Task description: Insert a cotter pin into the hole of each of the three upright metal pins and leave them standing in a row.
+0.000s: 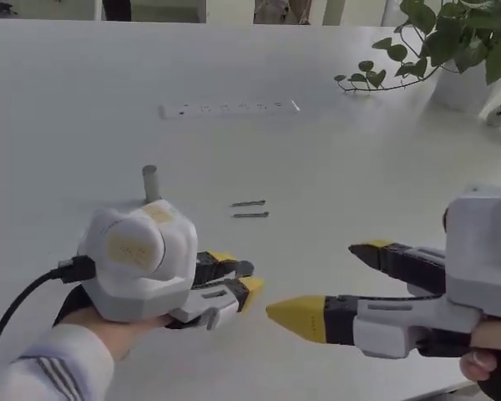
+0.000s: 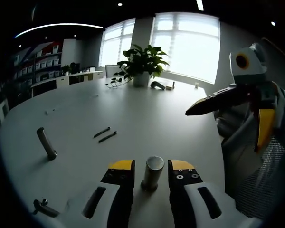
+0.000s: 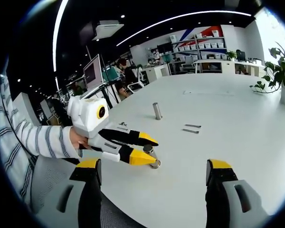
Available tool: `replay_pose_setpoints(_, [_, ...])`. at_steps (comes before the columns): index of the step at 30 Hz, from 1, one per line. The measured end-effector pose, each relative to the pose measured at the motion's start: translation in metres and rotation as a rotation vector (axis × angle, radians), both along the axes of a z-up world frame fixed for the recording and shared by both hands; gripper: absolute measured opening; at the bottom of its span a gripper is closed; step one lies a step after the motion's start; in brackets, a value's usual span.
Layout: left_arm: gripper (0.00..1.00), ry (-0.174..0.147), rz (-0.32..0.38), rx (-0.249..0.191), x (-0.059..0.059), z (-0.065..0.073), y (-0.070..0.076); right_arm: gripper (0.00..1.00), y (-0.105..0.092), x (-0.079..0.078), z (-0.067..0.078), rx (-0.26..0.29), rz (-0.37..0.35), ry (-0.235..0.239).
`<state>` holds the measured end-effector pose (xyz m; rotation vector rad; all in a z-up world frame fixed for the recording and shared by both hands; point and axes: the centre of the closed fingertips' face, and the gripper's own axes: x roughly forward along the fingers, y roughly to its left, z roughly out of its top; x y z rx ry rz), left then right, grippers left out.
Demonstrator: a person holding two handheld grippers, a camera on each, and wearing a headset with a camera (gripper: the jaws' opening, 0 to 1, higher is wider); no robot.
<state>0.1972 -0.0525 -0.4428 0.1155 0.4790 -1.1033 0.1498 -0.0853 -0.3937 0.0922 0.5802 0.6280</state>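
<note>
our left gripper sits part open around an upright metal pin; our right gripper gapes wide, empty; cotter pins lie beyond.

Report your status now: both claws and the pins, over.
Left claw open, straddling one upright pin. Right claw open, empty. Two cotter pins lie loose beyond.

text: none legible | labels: none legible | brands, numbers: none legible | signs: none legible
</note>
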Motion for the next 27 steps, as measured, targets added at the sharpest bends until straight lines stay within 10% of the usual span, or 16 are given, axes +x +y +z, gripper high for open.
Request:
replay_pose_setpoints(11, [0.52, -0.037, -0.083, -0.082, -0.015, 0.043, 0.020, 0.90, 0.000, 0.000, 0.000, 0.004, 0.006, -0.004])
replay_pose_setpoints(27, [0.86, -0.062, -0.185, 0.088, -0.049, 0.024, 0.059, 0.90, -0.005, 0.002, -0.001, -0.009, 0.004, 0.003])
